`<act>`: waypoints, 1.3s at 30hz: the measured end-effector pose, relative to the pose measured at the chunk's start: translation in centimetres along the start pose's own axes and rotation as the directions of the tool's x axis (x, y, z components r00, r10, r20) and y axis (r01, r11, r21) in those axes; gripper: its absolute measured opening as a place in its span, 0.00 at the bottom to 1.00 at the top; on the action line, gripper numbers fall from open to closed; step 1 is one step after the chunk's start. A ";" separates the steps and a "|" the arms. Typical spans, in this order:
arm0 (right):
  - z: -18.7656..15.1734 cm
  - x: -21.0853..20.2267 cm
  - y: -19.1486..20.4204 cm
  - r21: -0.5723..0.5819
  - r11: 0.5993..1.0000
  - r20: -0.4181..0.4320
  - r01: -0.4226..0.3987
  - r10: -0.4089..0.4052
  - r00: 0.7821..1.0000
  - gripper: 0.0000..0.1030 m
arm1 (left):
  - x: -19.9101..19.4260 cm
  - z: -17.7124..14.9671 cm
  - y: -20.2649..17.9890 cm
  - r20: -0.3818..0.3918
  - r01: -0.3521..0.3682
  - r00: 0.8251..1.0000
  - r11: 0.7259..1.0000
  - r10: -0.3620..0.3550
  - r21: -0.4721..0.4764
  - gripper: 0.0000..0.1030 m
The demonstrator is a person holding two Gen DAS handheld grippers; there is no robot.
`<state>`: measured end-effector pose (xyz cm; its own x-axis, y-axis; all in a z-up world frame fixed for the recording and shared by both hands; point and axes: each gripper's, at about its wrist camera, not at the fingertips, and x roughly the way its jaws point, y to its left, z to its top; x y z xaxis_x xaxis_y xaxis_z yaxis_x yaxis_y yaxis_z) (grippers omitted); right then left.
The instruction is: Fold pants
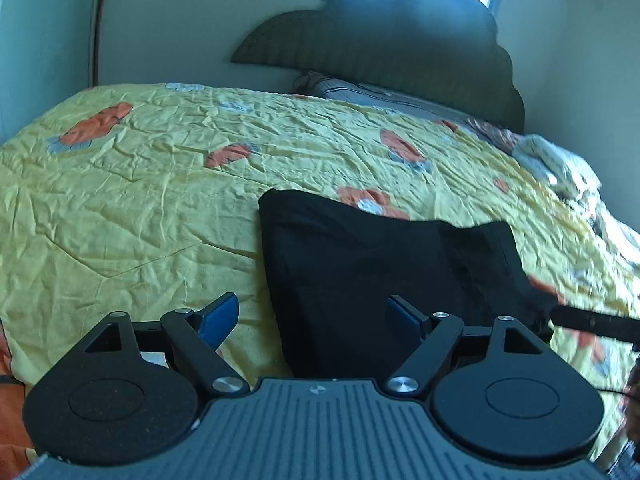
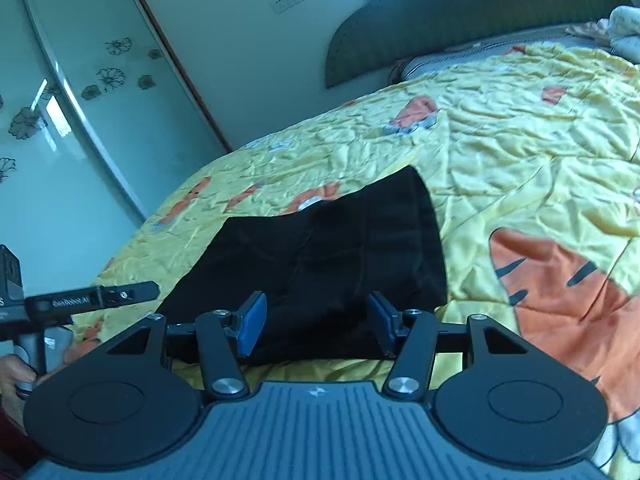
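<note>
Black pants (image 1: 372, 272) lie folded in a compact block on the yellow bedspread (image 1: 140, 208) near the bed's front edge. My left gripper (image 1: 314, 318) is open and empty, hovering just short of the pants' near left side. In the right wrist view the pants (image 2: 332, 256) lie straight ahead. My right gripper (image 2: 316, 320) is open and empty, its blue pads (image 2: 252, 322) straddling the pants' near edge without gripping. The left gripper's body (image 2: 80, 304) shows at the left of that view, and part of the right one (image 1: 596, 322) shows at the right of the left wrist view.
The bedspread (image 2: 520, 152) has orange tiger prints. A dark scalloped headboard (image 1: 400, 40) and a pillow (image 1: 380, 94) are at the far end. Crumpled white bedding (image 1: 556, 160) lies at the far right. A glass wardrobe door (image 2: 80, 120) stands left of the bed.
</note>
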<state>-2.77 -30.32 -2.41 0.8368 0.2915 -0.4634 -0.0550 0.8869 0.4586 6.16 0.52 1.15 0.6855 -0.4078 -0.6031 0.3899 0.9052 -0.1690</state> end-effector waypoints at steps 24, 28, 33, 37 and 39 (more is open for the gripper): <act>1.1 1.2 -1.3 0.077 0.992 0.139 0.099 -0.109 0.984 0.10 | -1.3 -3.3 -1.2 0.029 -0.090 0.996 0.954 0.086 0.286 0.62; 0.4 2.5 -2.3 0.051 0.988 0.054 0.145 -0.147 0.988 0.11 | -1.3 -3.1 -0.6 0.017 -0.077 0.997 0.969 0.075 0.235 0.62; 0.1 2.4 -2.7 0.070 0.987 0.056 0.144 -0.148 0.987 0.21 | -2.7 -3.3 -1.0 0.025 -0.117 0.993 0.962 0.114 0.246 0.61; 0.7 1.4 -2.0 -0.006 0.976 0.066 0.218 -0.217 0.974 0.31 | -3.4 -4.0 -0.4 -0.028 -0.116 0.991 0.961 0.127 0.252 0.59; 1.3 0.0 -1.4 -0.029 0.950 0.148 0.311 -0.304 0.941 0.32 | -4.5 -4.0 -0.5 -0.015 -0.117 0.992 0.955 0.126 0.273 0.58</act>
<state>-2.00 -32.07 -2.07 0.8848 -0.0481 -0.4635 0.1923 0.9437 0.2691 0.48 2.41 0.84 0.7197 -0.2889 -0.6313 0.4599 0.8796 0.1219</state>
